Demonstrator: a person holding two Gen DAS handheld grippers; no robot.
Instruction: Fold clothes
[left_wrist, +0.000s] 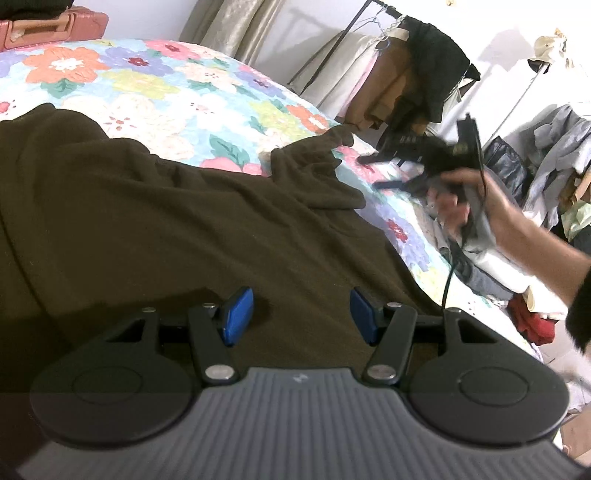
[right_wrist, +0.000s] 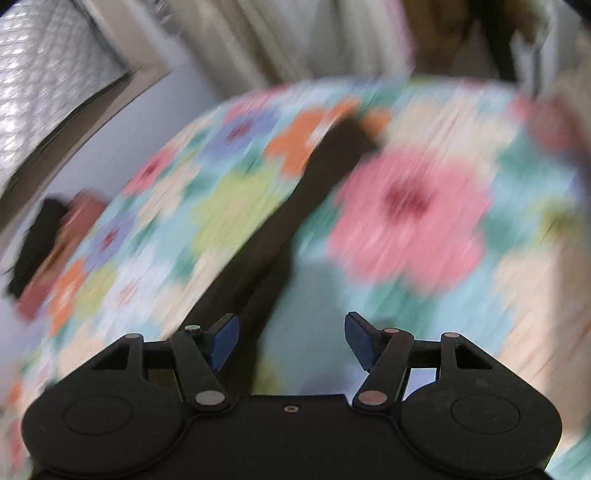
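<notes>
A dark brown garment (left_wrist: 166, 221) lies spread on the flowered bedspread (left_wrist: 177, 85). Its sleeve (left_wrist: 317, 166) stretches toward the bed's right edge. My left gripper (left_wrist: 301, 314) is open and empty, hovering just above the garment's near part. My right gripper (left_wrist: 388, 171) shows blurred in the left wrist view, held in a hand above the bedspread, just right of the sleeve end. In the right wrist view my right gripper (right_wrist: 291, 339) is open and empty, with a dark strip of the garment (right_wrist: 295, 206) running ahead of its left finger over the bedspread (right_wrist: 406, 214). That view is motion-blurred.
A clothes rack (left_wrist: 406, 74) with hanging garments stands past the bed's far right corner. Piles of clothes (left_wrist: 517, 258) lie beside the bed on the right. A pink case (left_wrist: 51, 29) sits at the far left. Curtains (left_wrist: 236, 26) hang behind.
</notes>
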